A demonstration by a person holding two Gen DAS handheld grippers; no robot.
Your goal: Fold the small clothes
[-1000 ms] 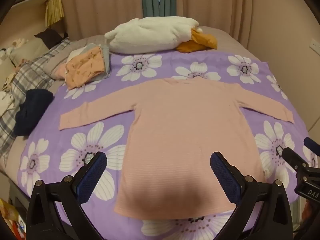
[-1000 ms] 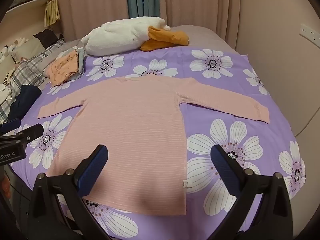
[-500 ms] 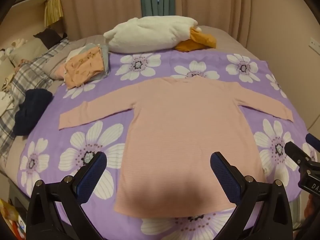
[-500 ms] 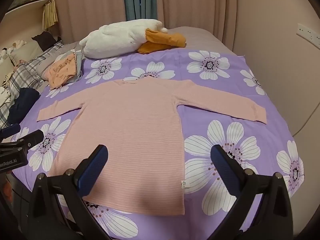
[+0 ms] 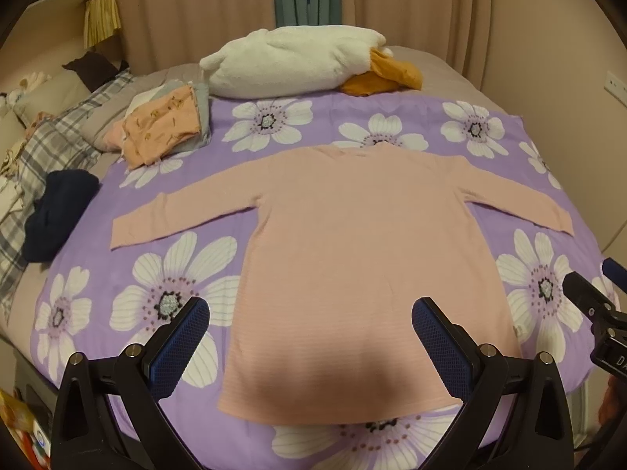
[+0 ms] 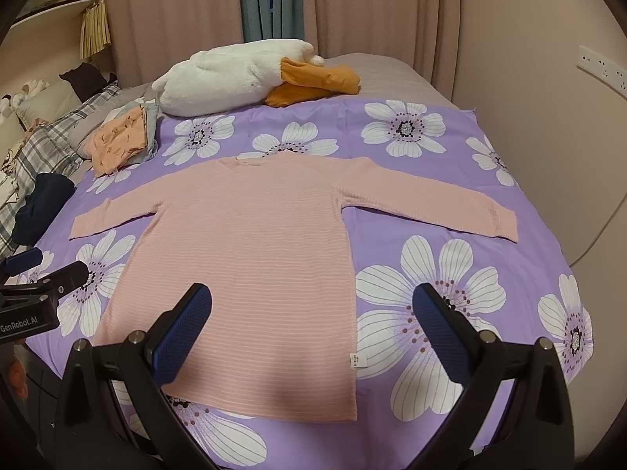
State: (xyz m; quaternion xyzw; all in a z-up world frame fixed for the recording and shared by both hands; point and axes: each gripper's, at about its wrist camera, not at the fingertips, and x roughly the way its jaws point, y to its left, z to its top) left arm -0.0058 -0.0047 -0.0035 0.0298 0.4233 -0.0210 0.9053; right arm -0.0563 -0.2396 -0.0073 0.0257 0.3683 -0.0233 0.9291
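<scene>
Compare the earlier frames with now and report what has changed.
Little changed. The right claw has shifted slightly: in its view the pink top sits a bit lower. The left claw has barely moved. Both claws stay open, holding nothing. The top stays flat on the purple floral sheet, sleeves spread.

The long-sleeved pink striped top (image 6: pixel 250 270) lies flat with bare purple flowered bedsheet (image 6: pixel 450 286) all round it. A pile of folded peach and grey clothes (image 5: pixel 164 127), a white plush pillow (image 5: pixel 290 60) and a dark navy bundle (image 5: pixel 58 211) crowd the far and left edges.
</scene>
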